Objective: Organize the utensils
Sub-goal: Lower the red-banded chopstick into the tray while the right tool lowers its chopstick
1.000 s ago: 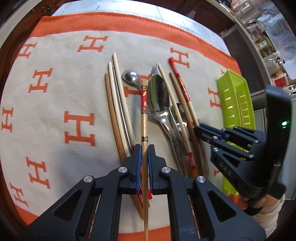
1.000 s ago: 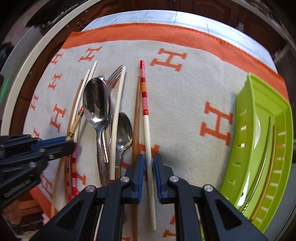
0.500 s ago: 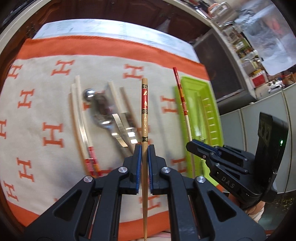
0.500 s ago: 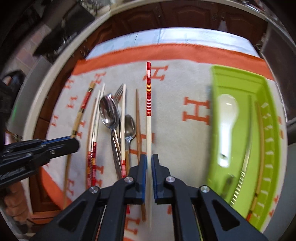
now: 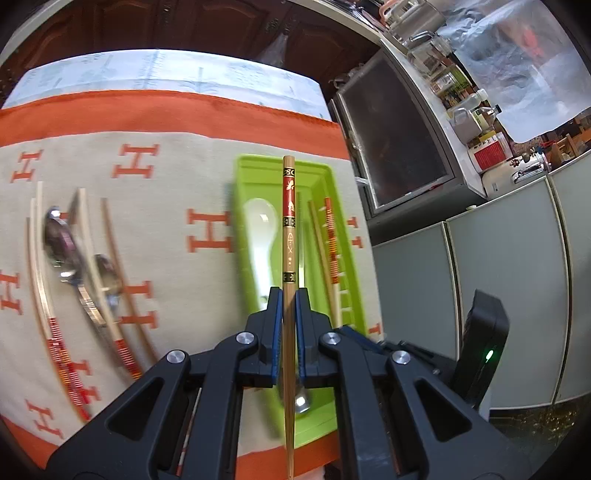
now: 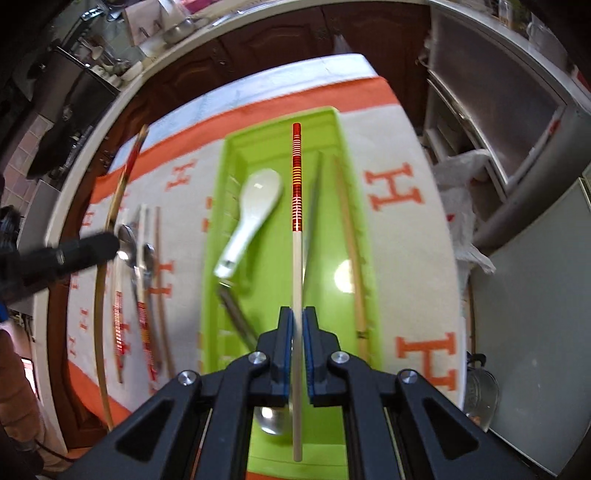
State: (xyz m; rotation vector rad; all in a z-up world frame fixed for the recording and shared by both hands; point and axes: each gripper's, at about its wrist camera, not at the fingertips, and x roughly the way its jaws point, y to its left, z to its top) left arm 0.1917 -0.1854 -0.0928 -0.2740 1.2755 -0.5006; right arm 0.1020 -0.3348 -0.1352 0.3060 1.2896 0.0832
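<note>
Both grippers pinch one chopstick each over the green tray (image 6: 214,236): left gripper (image 5: 289,306) the wooden chopstick (image 5: 288,229), right gripper (image 6: 298,325) the red-banded chopstick (image 6: 296,206). You risk the sticks crossing or clashing if released together. A tilted stick may bridge the tray's rim or strike the white spoon (image 6: 255,206).

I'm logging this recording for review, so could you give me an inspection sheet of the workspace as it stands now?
Surface: cream cloth with orange H marks and an orange border.
Job's things: green tray holds a white spoon and other utensils; spoons and chopsticks lie loose on the cloth.
Clutter: nothing seen on the cloth beyond utensils.
Grippers: left gripper shut on a brown patterned chopstick; right gripper shut on a red-striped white chopstick, both over the tray.
Cables: nothing seen.
Surroundings: dark wooden cabinets, grey cupboard doors, a counter with jars.
</note>
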